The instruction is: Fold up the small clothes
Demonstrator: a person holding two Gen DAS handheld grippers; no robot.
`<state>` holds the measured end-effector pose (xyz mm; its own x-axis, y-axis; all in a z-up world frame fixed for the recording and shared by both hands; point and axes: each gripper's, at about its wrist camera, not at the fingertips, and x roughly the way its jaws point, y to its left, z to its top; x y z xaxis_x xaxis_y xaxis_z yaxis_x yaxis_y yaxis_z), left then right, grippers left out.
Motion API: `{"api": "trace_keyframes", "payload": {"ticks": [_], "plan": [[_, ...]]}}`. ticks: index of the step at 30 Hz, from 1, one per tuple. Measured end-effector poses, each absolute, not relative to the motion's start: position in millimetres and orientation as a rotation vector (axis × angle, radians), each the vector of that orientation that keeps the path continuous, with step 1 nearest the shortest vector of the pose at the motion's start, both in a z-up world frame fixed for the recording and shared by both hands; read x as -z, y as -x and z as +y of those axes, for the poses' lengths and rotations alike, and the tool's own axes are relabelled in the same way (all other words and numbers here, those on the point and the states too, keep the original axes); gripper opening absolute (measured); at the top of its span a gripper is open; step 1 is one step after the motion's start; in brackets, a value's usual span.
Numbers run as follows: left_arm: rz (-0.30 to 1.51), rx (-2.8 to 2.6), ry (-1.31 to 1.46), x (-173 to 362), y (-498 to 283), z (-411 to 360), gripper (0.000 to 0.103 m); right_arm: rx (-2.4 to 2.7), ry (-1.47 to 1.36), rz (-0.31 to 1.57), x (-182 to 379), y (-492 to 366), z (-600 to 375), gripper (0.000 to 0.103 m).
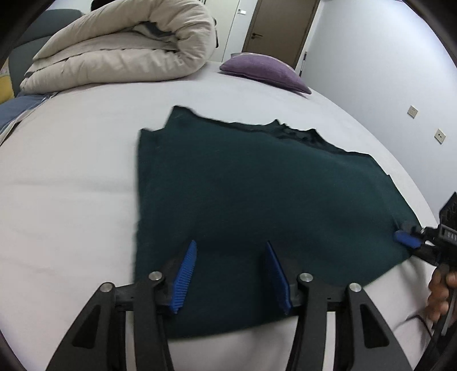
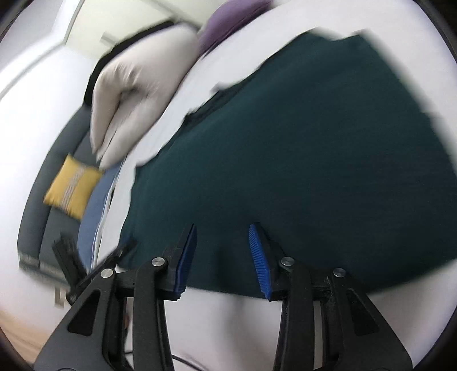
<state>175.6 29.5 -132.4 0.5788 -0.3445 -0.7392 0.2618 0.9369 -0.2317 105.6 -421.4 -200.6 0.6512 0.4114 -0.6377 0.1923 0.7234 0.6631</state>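
A dark green garment (image 1: 257, 194) lies spread flat on the white bed sheet (image 1: 71, 185). My left gripper (image 1: 231, 244) hovers over its near hem, jaws apart, with no cloth pinched between the blue pads (image 1: 185, 271). At the garment's near right corner, the right gripper (image 1: 407, 238) is held by a hand (image 1: 440, 296). In the right wrist view, which is blurred, the right gripper (image 2: 222, 225) stands open over the near edge of the garment (image 2: 300, 157), with only flat cloth behind the gap.
A rolled beige duvet (image 1: 128, 48) lies at the far left of the bed and a purple pillow (image 1: 265, 71) at the far right. Beyond the bed are a yellow cushion (image 2: 71, 188) on a grey sofa (image 2: 42, 199), and a door (image 1: 280, 25).
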Motion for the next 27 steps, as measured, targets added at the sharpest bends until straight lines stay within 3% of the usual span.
{"api": "trace_keyframes", "payload": {"ticks": [3, 8, 14, 21, 27], "plan": [[0.881, 0.350, 0.111, 132.5, -169.1, 46.7, 0.050, -0.038, -0.824, 0.828, 200.8, -79.5, -461.4, 0.030], [0.868, 0.307, 0.141, 123.3, -153.5, 67.0, 0.050, 0.091, -0.867, 0.768, 181.6, -35.5, -489.2, 0.033], [0.820, 0.301, 0.117, 100.3, -139.4, 49.5, 0.061, -0.109, -0.821, 0.780, 148.1, -58.3, -430.7, 0.035], [0.914, 0.277, 0.100, 128.0, -160.2, 37.5, 0.064, -0.023, -0.832, 0.868, 181.1, -81.8, -428.8, 0.040], [0.885, 0.280, 0.109, 119.2, -150.3, 41.0, 0.063, 0.073, -0.903, 0.760, 172.0, -31.1, -476.8, 0.039]]}}
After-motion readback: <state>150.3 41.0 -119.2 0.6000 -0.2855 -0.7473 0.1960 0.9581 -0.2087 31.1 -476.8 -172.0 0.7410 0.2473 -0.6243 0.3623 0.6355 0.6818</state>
